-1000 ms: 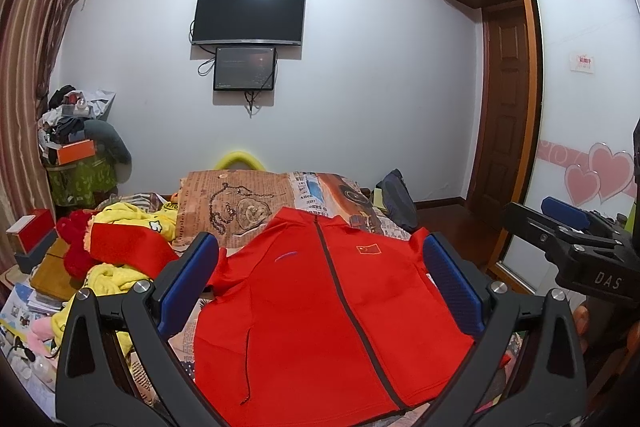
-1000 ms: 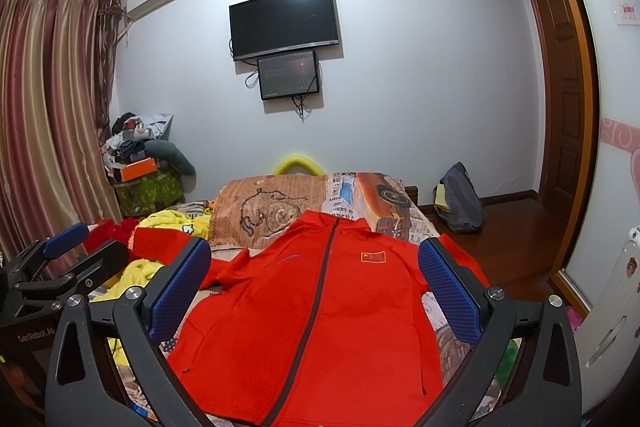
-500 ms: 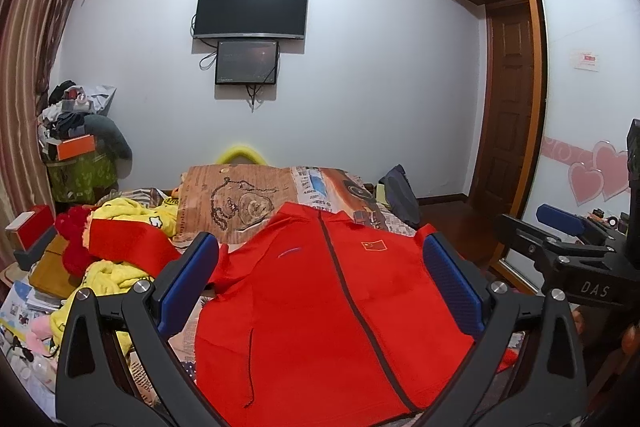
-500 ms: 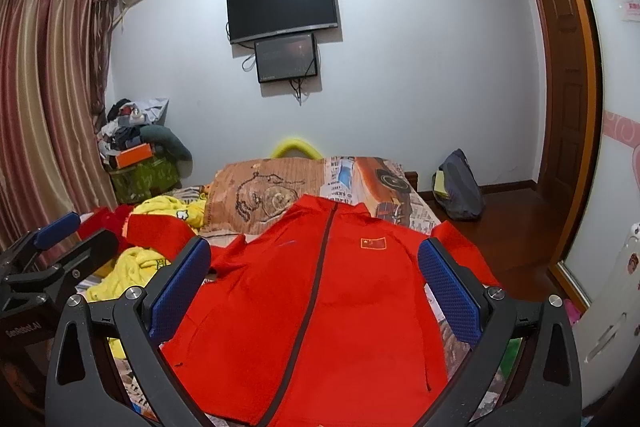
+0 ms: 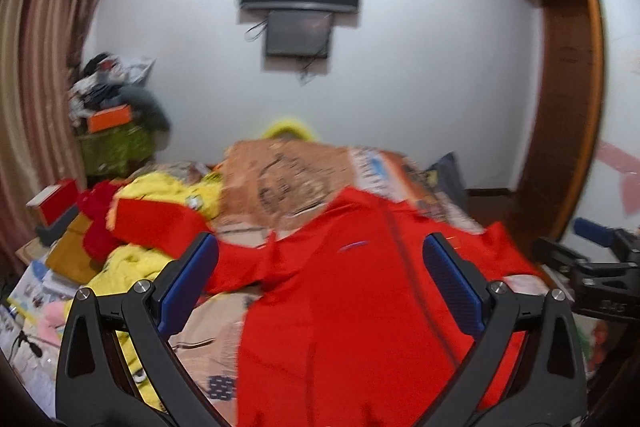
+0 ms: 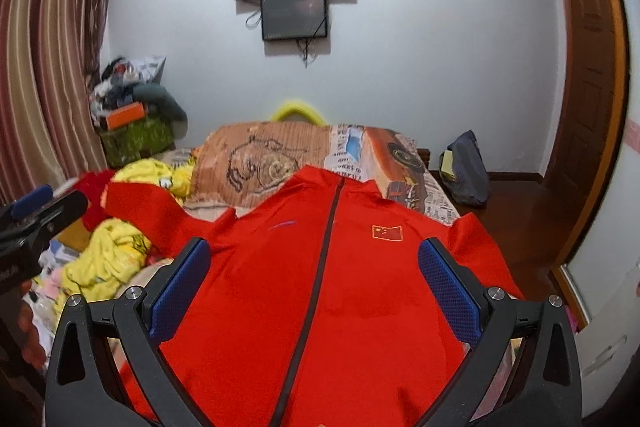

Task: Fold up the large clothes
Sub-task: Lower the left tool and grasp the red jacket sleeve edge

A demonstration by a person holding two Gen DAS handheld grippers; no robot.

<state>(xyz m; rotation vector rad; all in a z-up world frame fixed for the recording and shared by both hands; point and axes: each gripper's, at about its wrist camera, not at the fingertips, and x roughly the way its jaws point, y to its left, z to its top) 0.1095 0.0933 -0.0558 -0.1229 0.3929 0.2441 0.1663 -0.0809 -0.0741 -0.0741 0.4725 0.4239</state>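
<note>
Both hand-held grippers, left point(image 5: 320, 277) and right point(image 6: 314, 275), have dipped closer over the red jacket point(image 6: 320, 287), jaws spread, empty; left view blurs.

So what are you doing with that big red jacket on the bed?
A person holds a gripper in each hand over the red jacket, which lies spread out and zipped up on the bed. The left gripper and right gripper are both open and hold nothing. No fold has been made yet.

Left gripper point(image 5: 320, 271) and right gripper point(image 6: 314, 269) both gape wide, holding nothing
</note>
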